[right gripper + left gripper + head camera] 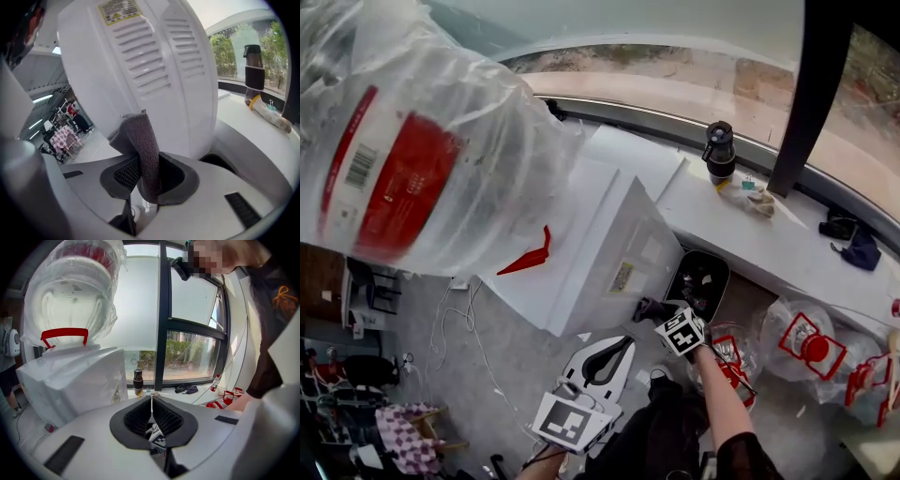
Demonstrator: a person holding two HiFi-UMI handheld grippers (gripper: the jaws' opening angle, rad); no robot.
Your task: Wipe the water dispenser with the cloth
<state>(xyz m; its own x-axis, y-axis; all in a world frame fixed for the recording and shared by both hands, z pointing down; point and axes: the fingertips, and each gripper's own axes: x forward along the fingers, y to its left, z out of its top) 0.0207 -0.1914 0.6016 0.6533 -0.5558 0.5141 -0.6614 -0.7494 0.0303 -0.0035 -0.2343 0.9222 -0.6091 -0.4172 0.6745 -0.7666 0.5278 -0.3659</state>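
Observation:
The white water dispenser [598, 246] stands below the window, with a big plastic-wrapped water bottle [412, 141] on top. My right gripper [651, 309] is low against the dispenser's side, shut on a grey cloth [146, 154]. The cloth stands up from the jaws, right by the vented white panel [140, 65]; contact cannot be told. My left gripper [623, 344] hangs lower left of it, jaws shut with nothing between them. In the left gripper view [151, 405] it points toward the window, with the dispenser [75, 380] and bottle [75, 301] off to its left.
A black flask [719, 152] stands on the white sill [787, 246], with dark cloth items [853, 246] further right. A black bin [698, 281] sits beside the dispenser. Wrapped water jugs [806, 342] lie on the floor at right. Cables [469, 328] trail at left.

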